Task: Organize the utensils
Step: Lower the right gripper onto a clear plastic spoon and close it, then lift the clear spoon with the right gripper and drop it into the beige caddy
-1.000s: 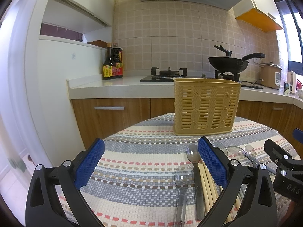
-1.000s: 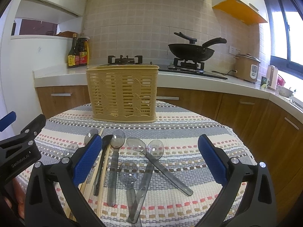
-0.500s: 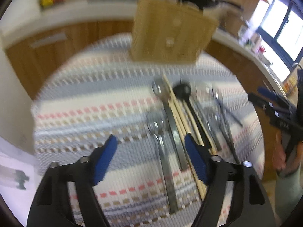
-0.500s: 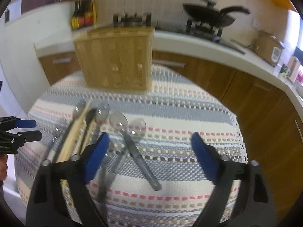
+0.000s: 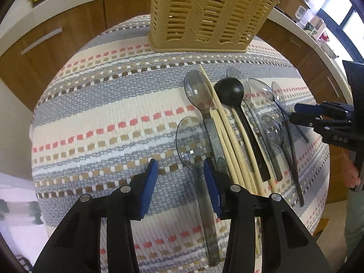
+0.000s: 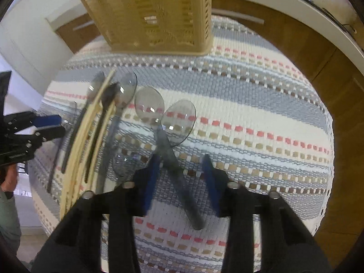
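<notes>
Several utensils lie side by side on the striped cloth in front of a tan slotted basket (image 5: pixel 204 11) (image 6: pixel 154 16). My left gripper (image 5: pixel 179 182) points down at the leftmost clear spoon (image 5: pixel 190 141). Its jaws are closing, the spoon's handle lies between them near the right pad, and the pads do not press on it. My right gripper (image 6: pixel 180 175) hangs over two crossed clear spoons (image 6: pixel 149 104). Its jaws are closing too, with one handle (image 6: pixel 173 159) running between them untouched. Chopsticks (image 5: pixel 227 141) and a black spoon (image 5: pixel 228 91) lie in the middle.
The round table's striped cloth (image 5: pixel 102 113) drops off at the edges all round. Wooden cupboards (image 5: pixel 75 27) and a white counter stand behind the basket. The other gripper shows at each view's edge, the right gripper (image 5: pixel 302 116) and the left gripper (image 6: pixel 52 125), with a hand below it.
Both grippers have tipped from looking level across the kitchen to looking down at the table. They have moved in over the utensils, and both pairs of jaws have narrowed.
</notes>
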The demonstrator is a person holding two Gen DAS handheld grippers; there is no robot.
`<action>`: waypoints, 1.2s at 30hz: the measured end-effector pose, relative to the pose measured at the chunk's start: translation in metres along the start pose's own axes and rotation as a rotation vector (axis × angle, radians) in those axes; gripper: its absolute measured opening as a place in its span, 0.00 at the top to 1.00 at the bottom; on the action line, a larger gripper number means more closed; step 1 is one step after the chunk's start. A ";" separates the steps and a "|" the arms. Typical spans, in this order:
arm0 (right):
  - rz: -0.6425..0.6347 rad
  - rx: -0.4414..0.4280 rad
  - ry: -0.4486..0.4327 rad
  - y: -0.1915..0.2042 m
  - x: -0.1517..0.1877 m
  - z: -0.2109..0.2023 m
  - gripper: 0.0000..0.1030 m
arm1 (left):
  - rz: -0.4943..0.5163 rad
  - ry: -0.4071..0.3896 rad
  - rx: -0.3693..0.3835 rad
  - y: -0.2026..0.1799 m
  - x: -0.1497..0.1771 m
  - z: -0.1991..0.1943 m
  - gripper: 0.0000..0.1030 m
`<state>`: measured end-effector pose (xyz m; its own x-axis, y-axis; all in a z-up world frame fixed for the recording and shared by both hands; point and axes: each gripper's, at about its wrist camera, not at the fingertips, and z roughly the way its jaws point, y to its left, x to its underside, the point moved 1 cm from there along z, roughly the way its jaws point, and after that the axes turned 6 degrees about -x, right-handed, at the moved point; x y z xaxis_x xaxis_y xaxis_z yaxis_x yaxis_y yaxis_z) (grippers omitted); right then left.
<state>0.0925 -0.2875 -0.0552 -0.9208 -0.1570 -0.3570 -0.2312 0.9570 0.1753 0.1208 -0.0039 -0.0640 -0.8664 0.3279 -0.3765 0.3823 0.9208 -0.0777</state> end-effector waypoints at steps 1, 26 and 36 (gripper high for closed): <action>-0.003 -0.005 0.002 0.001 0.000 0.001 0.67 | 0.008 0.001 -0.009 -0.004 -0.001 0.000 0.62; 0.212 0.018 -0.044 -0.024 0.072 -0.038 0.90 | 0.003 -0.051 0.008 -0.006 0.004 -0.019 0.88; 0.197 0.006 -0.059 -0.029 0.060 -0.043 0.56 | 0.120 0.038 -0.068 -0.011 0.009 -0.014 0.63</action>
<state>0.0307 -0.3348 -0.0419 -0.9279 0.0481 -0.3698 -0.0461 0.9692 0.2418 0.1046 -0.0084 -0.0535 -0.8275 0.4434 -0.3444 0.4628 0.8860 0.0288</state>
